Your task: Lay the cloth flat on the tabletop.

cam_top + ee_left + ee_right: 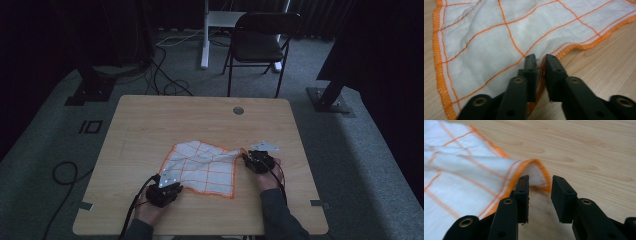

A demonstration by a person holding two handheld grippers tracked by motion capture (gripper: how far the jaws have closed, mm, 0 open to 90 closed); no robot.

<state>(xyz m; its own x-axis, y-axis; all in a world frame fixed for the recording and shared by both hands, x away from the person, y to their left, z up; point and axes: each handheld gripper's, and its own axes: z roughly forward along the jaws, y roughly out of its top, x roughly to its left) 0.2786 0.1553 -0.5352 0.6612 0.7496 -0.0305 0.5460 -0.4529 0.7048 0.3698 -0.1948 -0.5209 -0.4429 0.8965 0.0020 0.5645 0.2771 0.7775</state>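
Note:
A white cloth (202, 167) with an orange grid and orange hem lies rumpled on the wooden table (200, 110), near the front. My left gripper (174, 188) sits at the cloth's front left corner. In the left gripper view the jaws (540, 58) stand a narrow gap apart with the orange hem of the cloth (486, 42) lying in that gap. My right gripper (247, 159) is at the cloth's right corner. In the right gripper view its jaws (540, 180) stand apart, and the curled corner of the cloth (461, 170) rests at the tips, against the left jaw.
A round cable hole (238, 110) is set into the table near its far edge. Beyond the table stand a black folding chair (260, 42) and a white desk leg (205, 35). Cables (165, 80) trail over the grey carpet.

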